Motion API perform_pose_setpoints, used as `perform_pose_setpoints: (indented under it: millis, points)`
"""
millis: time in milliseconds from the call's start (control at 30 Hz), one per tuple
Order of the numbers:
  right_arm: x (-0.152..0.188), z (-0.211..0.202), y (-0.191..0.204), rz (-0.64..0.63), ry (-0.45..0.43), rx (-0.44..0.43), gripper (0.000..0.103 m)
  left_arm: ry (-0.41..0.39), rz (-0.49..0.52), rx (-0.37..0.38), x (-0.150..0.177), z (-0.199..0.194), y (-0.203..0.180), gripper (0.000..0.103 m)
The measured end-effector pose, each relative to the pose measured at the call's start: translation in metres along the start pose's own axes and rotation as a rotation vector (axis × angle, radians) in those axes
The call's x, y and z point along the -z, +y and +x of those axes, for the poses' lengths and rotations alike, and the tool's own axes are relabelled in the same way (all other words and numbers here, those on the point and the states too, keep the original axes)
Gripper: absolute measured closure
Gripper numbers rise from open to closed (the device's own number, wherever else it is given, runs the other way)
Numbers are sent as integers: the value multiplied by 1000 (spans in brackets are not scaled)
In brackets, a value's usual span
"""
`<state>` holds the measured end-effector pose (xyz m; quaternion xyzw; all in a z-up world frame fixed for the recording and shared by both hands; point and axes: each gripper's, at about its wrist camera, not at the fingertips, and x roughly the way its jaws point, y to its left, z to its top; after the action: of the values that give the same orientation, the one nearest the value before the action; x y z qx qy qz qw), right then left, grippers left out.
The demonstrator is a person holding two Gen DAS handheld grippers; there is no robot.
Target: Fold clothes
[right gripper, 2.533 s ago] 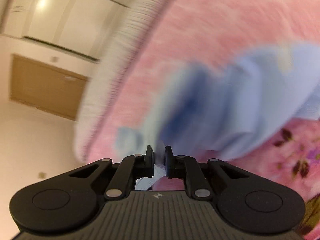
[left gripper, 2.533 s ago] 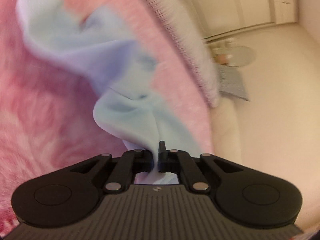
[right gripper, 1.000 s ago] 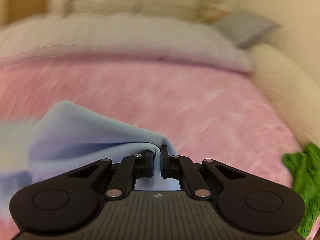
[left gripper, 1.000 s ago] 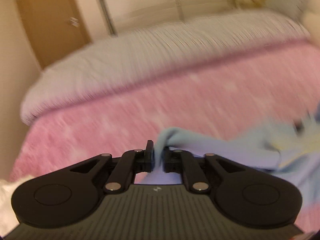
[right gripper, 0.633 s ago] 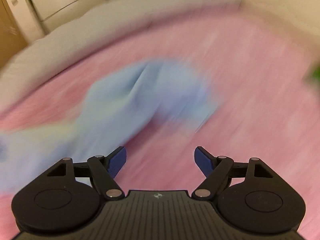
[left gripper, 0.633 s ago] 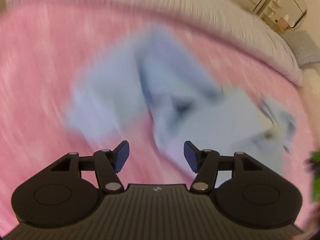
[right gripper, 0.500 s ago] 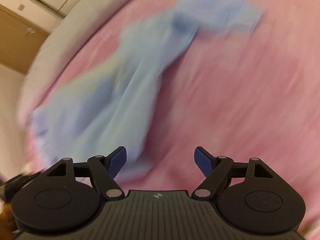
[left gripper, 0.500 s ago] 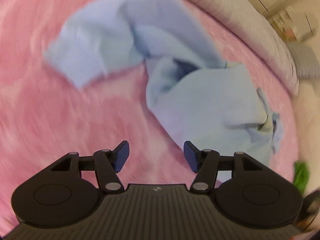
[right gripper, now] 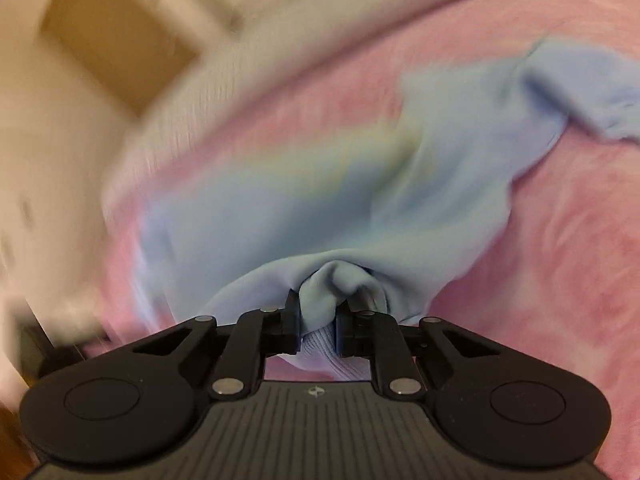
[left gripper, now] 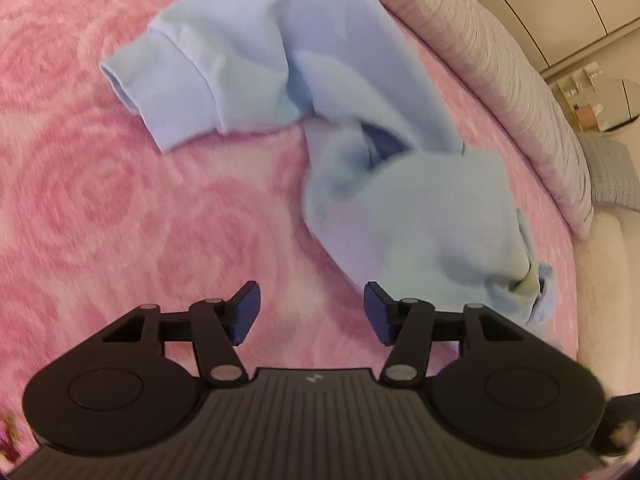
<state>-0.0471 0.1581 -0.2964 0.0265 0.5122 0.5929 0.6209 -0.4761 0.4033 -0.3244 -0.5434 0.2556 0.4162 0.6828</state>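
A light blue sweatshirt (left gripper: 420,216) lies crumpled on the pink blanket (left gripper: 100,200), one sleeve with its cuff (left gripper: 160,92) stretched toward the upper left. My left gripper (left gripper: 311,296) hovers just in front of the sweatshirt's near edge. Its jaws are closing with only bare blanket between them, and the right fingertip is close to the cloth. In the right wrist view my right gripper (right gripper: 317,312) is closing on a bunched fold of the sweatshirt (right gripper: 320,208), and the pads pinch it. The rest of the garment trails away, blurred.
Grey ribbed bedding (left gripper: 500,64) borders the blanket at the far side, with a grey pillow (left gripper: 608,172) beyond. The cream bed edge (left gripper: 600,280) runs on the right. Wardrobe doors (left gripper: 560,0) and a brown door (right gripper: 112,40) stand behind.
Both grippers let go of the sweatshirt and it dropped onto the blanket. Since then my right gripper has closed on a fold of it, while the left has stayed open and sunk closer.
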Motion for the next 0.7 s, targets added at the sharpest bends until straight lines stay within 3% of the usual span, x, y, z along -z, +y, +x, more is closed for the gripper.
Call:
perform_pose_setpoints:
  millis: [100, 133, 200, 267, 300, 367, 600, 667, 700]
  points:
    - [-48, -64, -23, 218, -200, -87, 88, 13, 17, 47, -1, 0, -5, 52]
    - [-60, -80, -31, 253, -255, -65, 88, 23, 25, 62, 1, 2, -7, 52]
    - [-82, -95, -46, 265, -264, 77, 72, 50, 41, 92, 9, 8, -13, 51]
    - [-89, -84, -62, 261, -141, 207, 39, 82, 49, 143, 21, 15, -18, 49]
    - [-90, -76, -71, 270, -69, 261, 37, 96, 56, 167, 26, 18, -22, 47]
    - [-70, -74, -93, 311, -10, 275, 31, 117, 95, 204, 38, 25, -32, 44]
    - [-20, -56, -120, 308, -5, 378, 17, 73, 310, 209, 59, 51, -74, 38]
    - [-19, -50, -122, 215, -22, 412, 15, 63, 361, 207, 59, 62, -87, 41]
    - [-19, -46, -121, 159, -38, 423, 15, 71, 369, 219, 59, 67, -91, 54]
